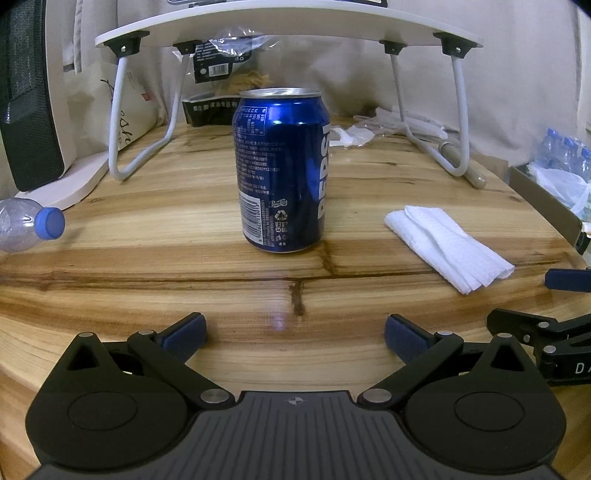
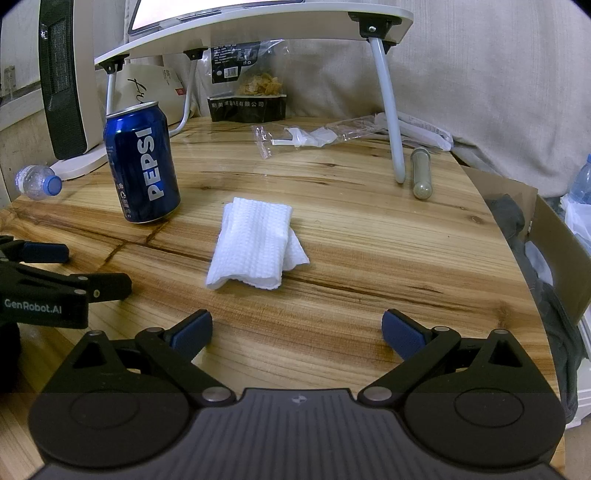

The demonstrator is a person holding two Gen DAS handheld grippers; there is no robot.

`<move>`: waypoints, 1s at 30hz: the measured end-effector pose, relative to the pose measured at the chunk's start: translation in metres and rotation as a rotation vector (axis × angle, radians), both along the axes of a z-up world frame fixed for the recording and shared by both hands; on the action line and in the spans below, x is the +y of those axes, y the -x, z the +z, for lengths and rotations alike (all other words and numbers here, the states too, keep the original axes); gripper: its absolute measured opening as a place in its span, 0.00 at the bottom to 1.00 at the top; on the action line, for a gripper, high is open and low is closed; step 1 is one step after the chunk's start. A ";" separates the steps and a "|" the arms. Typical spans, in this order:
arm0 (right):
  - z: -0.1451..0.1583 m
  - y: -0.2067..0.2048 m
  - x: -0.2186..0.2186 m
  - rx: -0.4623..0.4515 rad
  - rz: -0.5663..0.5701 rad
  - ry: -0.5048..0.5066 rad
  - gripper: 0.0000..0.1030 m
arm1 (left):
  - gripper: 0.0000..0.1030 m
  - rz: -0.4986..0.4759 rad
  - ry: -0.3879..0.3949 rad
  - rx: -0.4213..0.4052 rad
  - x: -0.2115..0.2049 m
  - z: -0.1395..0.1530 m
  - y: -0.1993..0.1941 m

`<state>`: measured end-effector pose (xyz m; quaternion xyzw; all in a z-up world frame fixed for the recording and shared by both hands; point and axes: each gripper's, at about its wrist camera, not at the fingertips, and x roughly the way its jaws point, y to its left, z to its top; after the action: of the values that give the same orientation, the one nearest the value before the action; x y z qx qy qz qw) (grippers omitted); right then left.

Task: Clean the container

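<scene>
Wooden table (image 1: 184, 266) with wide pale planks, dark seams and a glossy finish, edge curving away on the right. Blue can (image 1: 282, 171) upright near the middle, straight ahead of the left gripper (image 1: 295, 332), well apart from it. Left gripper spread wide, nothing between the blue pads (image 1: 184, 334). Right gripper (image 2: 297, 332) likewise gaping wide and empty, aimed at a folded white paper towel (image 2: 255, 247) lying flat just right of the can, not touching it. Behind both, a small white folding desk (image 1: 288, 26) standing on thin metal legs on the tabletop. Under it, a snack bag (image 2: 247, 88) against the back, clear plastic wrapping (image 2: 317, 136) and a grey-green tube (image 2: 421, 173) beside one leg. Clear bottle (image 1: 26, 227) with a blue cap lying on its side at the left edge, near a white-based heater (image 2: 62, 81) with a black grille. Beige curtain (image 2: 498, 74) across the back. Cardboard box (image 2: 554, 236) off the right edge, water bottles (image 1: 565, 155) beyond.
</scene>
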<state>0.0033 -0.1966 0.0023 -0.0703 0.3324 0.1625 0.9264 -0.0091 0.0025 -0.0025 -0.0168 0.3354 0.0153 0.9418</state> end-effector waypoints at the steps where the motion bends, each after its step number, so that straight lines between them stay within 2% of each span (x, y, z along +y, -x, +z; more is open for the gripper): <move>1: 0.000 0.000 0.000 0.000 0.000 0.000 1.00 | 1.00 0.000 0.000 0.000 0.000 0.000 0.000; 30: 0.000 0.000 0.000 0.000 0.000 0.000 1.00 | 1.00 0.004 -0.001 -0.002 0.000 0.000 0.000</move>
<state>0.0030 -0.1966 0.0018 -0.0702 0.3323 0.1627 0.9264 -0.0089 0.0024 -0.0022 -0.0170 0.3345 0.0172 0.9421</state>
